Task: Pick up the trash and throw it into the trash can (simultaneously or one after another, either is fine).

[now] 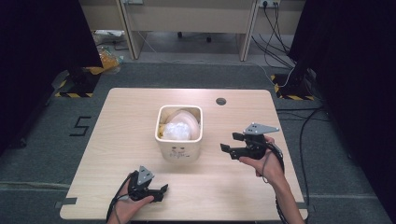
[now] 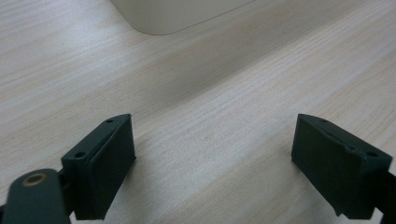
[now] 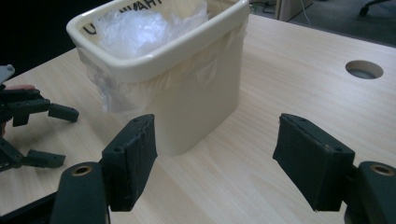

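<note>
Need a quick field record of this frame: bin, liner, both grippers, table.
bin: cream bin, upright, mid-table
liner: clear plastic bag inside bin, edge hanging out under the rim
left gripper: open, nothing between jaws, low over table near front edge
right gripper: open, nothing between jaws, right of bin, pointing at it, apart from it
table: light wood, round cable hole behind the bin

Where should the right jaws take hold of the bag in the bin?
Grip the loose plastic bag bunched above the bin rim, coming down from above; the stiff rim clamps its edges, so probably only the crumpled middle offers slack. The right gripper stands open beside it.
</note>
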A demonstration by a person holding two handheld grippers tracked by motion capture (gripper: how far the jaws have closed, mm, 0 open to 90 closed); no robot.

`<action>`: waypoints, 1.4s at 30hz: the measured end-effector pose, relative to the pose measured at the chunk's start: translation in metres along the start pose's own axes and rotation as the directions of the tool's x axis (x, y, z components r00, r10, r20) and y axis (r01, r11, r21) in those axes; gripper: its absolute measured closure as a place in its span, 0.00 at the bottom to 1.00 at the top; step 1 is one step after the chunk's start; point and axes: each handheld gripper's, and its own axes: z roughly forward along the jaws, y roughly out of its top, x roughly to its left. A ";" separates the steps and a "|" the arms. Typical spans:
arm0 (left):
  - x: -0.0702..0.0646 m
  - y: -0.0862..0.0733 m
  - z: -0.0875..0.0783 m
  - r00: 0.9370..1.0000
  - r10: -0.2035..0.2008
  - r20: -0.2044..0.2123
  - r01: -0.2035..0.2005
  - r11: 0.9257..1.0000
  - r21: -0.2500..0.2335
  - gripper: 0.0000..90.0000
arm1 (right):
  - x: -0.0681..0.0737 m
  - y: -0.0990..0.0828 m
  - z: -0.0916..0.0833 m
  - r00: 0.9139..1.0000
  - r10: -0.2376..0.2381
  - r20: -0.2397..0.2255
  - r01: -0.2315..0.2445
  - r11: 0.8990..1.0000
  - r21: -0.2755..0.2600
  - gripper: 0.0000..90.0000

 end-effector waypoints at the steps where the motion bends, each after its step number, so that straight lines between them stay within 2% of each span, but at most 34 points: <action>1: 0.000 0.000 0.000 1.000 0.001 0.000 -0.001 1.000 0.001 0.14 | 0.001 -0.004 -0.001 1.000 0.000 0.000 0.000 1.000 -0.003 0.32; 8: 0.000 0.000 0.000 1.000 0.001 0.002 -0.001 1.000 0.000 0.14 | 0.005 -0.031 0.002 1.000 0.015 0.004 -0.015 1.000 0.001 0.32; 9: 0.000 0.000 0.000 1.000 0.001 0.002 -0.001 1.000 0.000 0.14 | 0.005 -0.034 0.004 1.000 0.012 0.003 -0.012 1.000 0.016 0.32; 24: 0.000 0.000 0.000 1.000 0.000 0.004 0.000 1.000 0.000 0.14 | 0.009 -0.065 0.017 0.999 0.029 -0.016 -0.027 0.995 0.095 0.31; 27: 0.000 0.000 0.000 1.000 -0.001 0.005 0.001 1.000 -0.001 0.14 | 0.010 -0.071 0.017 0.999 0.045 -0.014 -0.043 0.993 0.107 0.31; 31: 0.000 0.000 0.000 1.000 -0.001 0.006 0.001 1.000 -0.001 0.14 | 0.012 -0.080 0.016 0.999 0.043 -0.014 -0.041 0.992 0.120 0.31; 35: 0.000 0.000 0.000 1.000 -0.001 0.005 0.001 1.000 -0.001 0.14 | 0.011 -0.090 0.014 1.000 0.004 0.011 -0.006 0.989 0.147 0.26; 38: 0.000 0.000 0.000 1.000 0.000 0.005 0.000 1.000 0.000 0.14 | 0.011 -0.097 0.013 1.000 0.003 0.026 -0.007 0.987 0.162 0.23; 42: 0.000 0.000 0.000 1.000 0.000 0.004 0.000 1.000 -0.001 0.14 | 0.012 -0.106 0.012 0.998 -0.031 0.045 0.022 0.983 0.182 0.23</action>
